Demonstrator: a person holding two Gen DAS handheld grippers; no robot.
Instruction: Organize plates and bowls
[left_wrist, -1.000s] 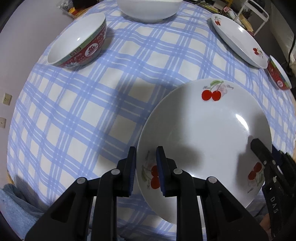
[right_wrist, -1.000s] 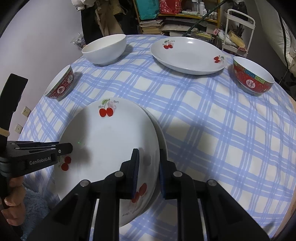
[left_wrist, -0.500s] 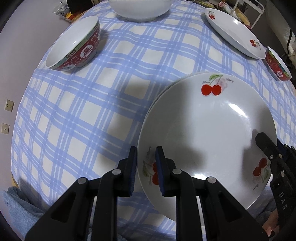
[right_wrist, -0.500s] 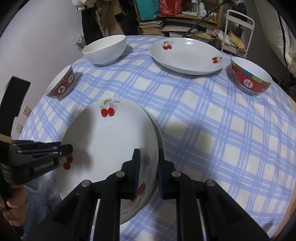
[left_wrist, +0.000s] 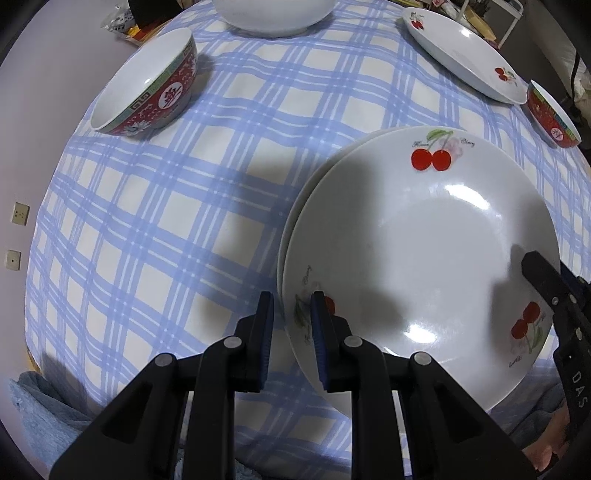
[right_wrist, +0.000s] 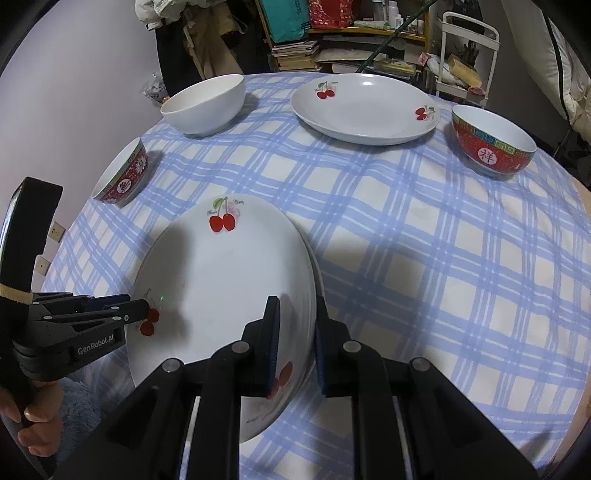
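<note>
Your left gripper (left_wrist: 291, 314) and right gripper (right_wrist: 295, 325) each clamp opposite rims of the cherry plate (left_wrist: 424, 258), apparently steadying it over a second plate (left_wrist: 295, 229) for stacking; bowls wait in the upper frame.

Black gripper (left_wrist: 291, 325), blue pads, silver screws

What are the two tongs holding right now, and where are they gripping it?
Both hold the top cherry plate by its rim: left tongs on one edge, right tongs on the opposite edge.
</note>
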